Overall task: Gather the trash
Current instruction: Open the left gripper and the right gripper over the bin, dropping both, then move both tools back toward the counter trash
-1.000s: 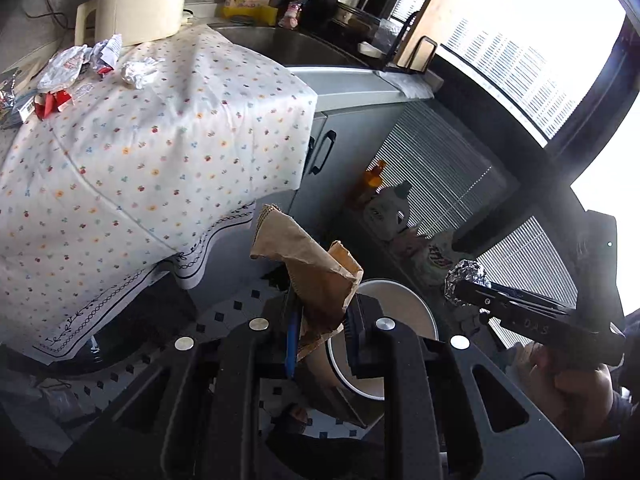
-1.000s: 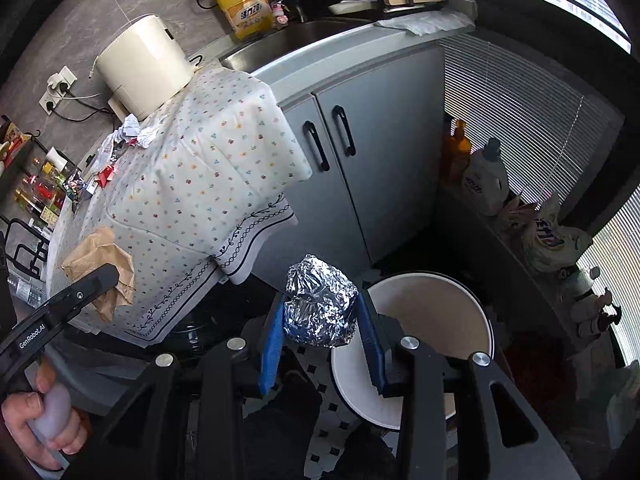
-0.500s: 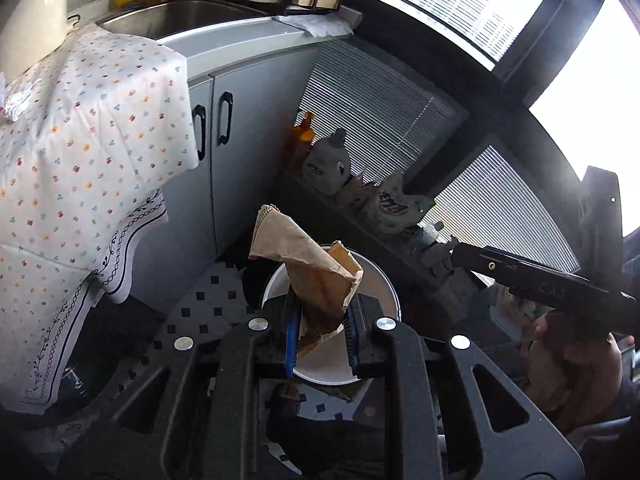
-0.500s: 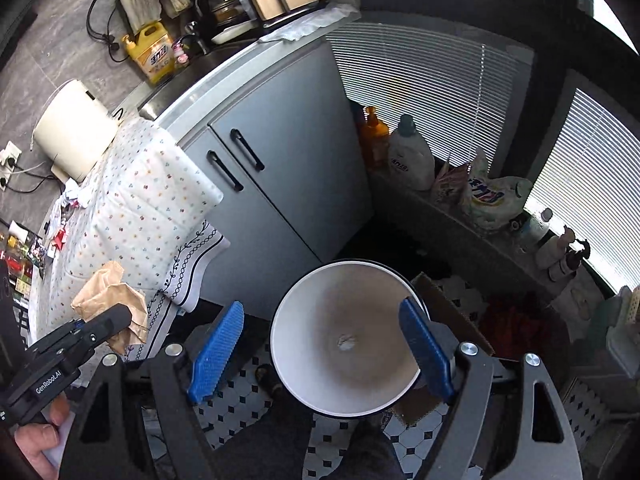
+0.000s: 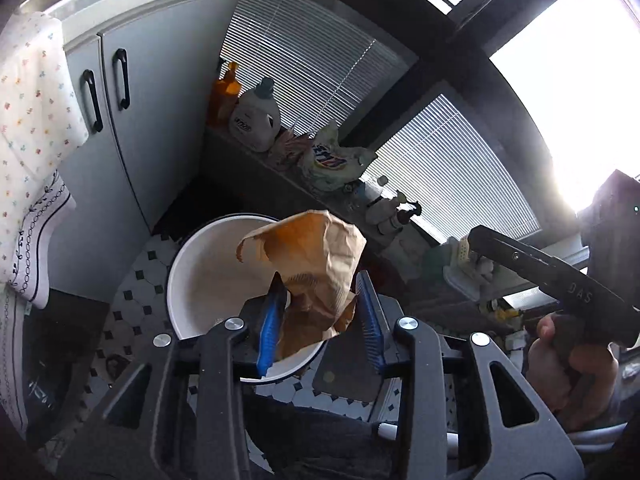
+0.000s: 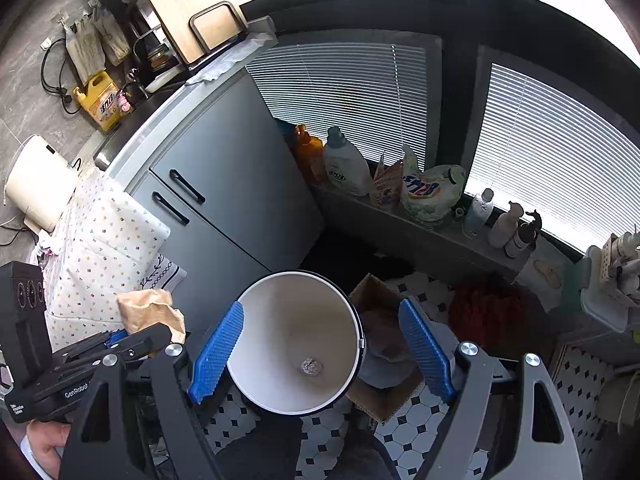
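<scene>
Trash bin (image 6: 296, 344) stands on black-and-white tiled floor (image 6: 424, 292).

**Paper, foil, plastic and tile**

The crumpled brown paper bag (image 5: 316, 264) looks matt and creased. The round white plastic bin (image 6: 296, 344) is smooth inside, holding a shiny crinkled foil ball (image 6: 311, 366). Ribbed blue rubber pads (image 6: 218, 350) line matt black plastic fingers. The black-and-white tiled floor (image 6: 416, 436) looks smooth.

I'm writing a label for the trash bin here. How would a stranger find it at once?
Start at the grey cabinet with two black handles. On the tiled floor before it stands a round white bin, beside an open cardboard box. Only it is round, with a foil ball at the bottom.
</scene>
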A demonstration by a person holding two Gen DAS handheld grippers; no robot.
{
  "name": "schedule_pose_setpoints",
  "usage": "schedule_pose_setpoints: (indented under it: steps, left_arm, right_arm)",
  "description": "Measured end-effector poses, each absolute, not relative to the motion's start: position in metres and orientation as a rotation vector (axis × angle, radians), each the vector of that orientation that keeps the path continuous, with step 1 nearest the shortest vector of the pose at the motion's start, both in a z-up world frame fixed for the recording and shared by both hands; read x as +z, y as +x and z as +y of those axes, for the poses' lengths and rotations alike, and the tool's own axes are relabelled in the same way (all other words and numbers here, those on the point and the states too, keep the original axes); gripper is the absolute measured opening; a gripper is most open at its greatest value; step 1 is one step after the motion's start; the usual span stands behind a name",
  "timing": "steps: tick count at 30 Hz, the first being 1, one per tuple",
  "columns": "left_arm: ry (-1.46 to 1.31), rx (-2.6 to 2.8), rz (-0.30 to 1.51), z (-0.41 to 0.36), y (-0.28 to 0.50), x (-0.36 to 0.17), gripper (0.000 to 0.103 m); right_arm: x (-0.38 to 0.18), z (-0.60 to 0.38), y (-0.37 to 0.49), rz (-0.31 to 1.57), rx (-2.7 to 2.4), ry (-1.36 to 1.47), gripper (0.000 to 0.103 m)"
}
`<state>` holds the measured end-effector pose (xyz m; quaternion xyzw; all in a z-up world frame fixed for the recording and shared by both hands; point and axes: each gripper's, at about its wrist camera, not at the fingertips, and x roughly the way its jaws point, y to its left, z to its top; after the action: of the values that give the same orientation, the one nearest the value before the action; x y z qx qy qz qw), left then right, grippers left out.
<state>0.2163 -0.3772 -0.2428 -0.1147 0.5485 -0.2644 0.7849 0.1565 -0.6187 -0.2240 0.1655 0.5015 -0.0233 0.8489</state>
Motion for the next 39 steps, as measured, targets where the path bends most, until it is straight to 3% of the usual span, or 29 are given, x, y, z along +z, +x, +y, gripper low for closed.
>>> schedule_pose_setpoints:
  steps: [5,7,14,22,39]
  left_arm:
    - [-0.256,-0.573,1.207,-0.385,0.222,-0.251,0.049]
    - [-0.26,-0.576,1.201,-0.383,0.222,-0.25,0.062]
    - [-0.271,-0.522,1.144,-0.362,0.222,-0.232,0.072]
    - [-0.326,-0.345,1.005,-0.289,0.213,-0.19,0.094]
    - [-0.422,0.061,0.781,-0.107,0.156,-0.132,0.097]
  right_arm:
    - [-0.222,-0.631,0.15,1.045,-0.075,0.354,0.079]
    - [-0.224,-0.632,0.15,1.049,-0.078,0.361,0.079]
    - [-0.224,-0.615,0.163,1.051,-0.025,0.352,0.079]
    - [-0.206,-0.553,0.2,1.015,0.128,0.28,0.093]
    - [-0.16,-0.347,0.261,0.926,0.516,0.127,0.095]
